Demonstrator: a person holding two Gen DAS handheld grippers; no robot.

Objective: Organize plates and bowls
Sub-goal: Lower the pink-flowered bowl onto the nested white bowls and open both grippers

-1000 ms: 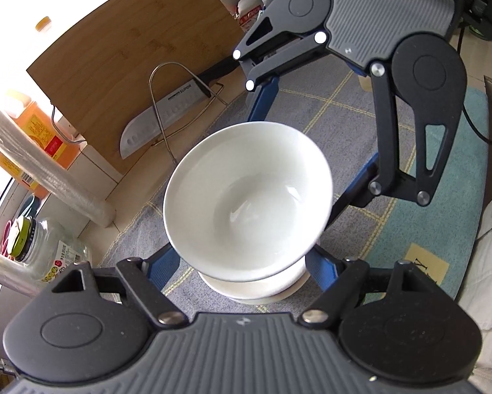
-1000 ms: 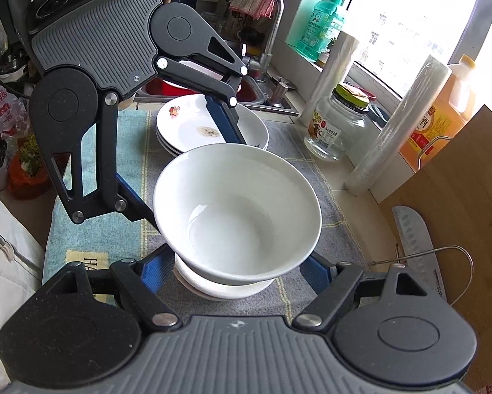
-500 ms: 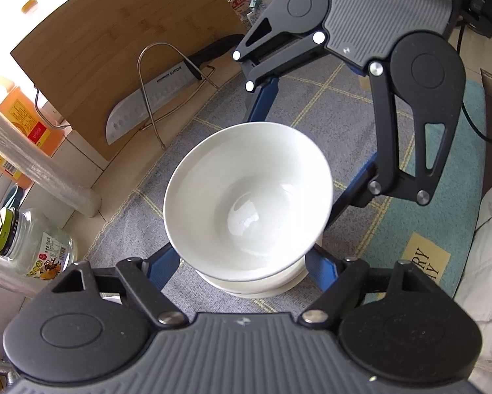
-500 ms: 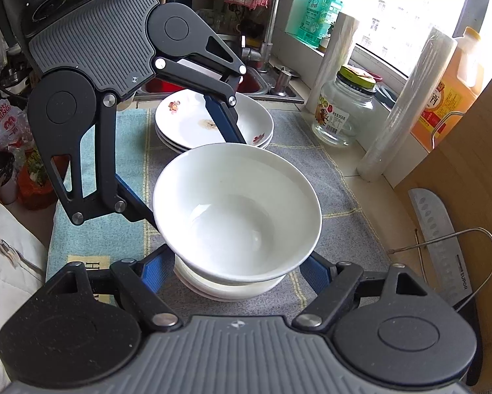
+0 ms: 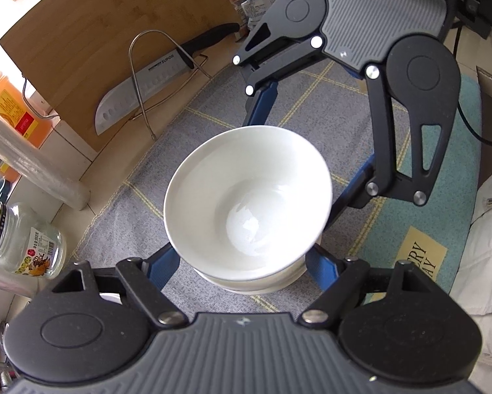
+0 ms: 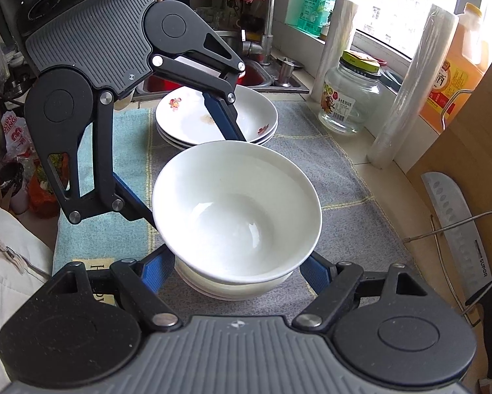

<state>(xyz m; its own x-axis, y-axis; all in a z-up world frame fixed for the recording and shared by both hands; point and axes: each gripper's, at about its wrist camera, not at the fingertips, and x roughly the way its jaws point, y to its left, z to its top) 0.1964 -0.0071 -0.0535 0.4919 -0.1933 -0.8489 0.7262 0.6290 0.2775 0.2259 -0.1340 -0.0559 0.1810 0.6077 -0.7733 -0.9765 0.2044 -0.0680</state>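
Note:
A plain white bowl [image 5: 246,197] [image 6: 236,207] hangs slightly tilted just over a stack of white bowls [image 5: 262,284] [image 6: 219,290] on the grey mat [image 5: 213,105]. My left gripper [image 5: 242,262] clasps its lower wall from one side, blue fingers [image 5: 162,269] pressed against it. Opposite, my right gripper [image 6: 236,266] grips the same bowl, its fingers [image 6: 157,269] tight on the wall. Each gripper shows across the bowl in the other's view. I cannot tell whether the bowl touches the stack. A stack of flowered plates [image 6: 187,121] sits behind.
A knife [image 5: 141,95] [image 6: 456,216] on a wire stand leans on a wooden cutting board [image 5: 98,32]. A glass jar [image 6: 347,98], cling film rolls [image 6: 407,98] and an orange bottle [image 6: 456,65] line the window side. The sink [image 6: 256,78] lies beyond the plates.
Both grippers have carried the bowl a little lower, closer to the stack of bowls. The left view has swung so the knife and board sit further left.

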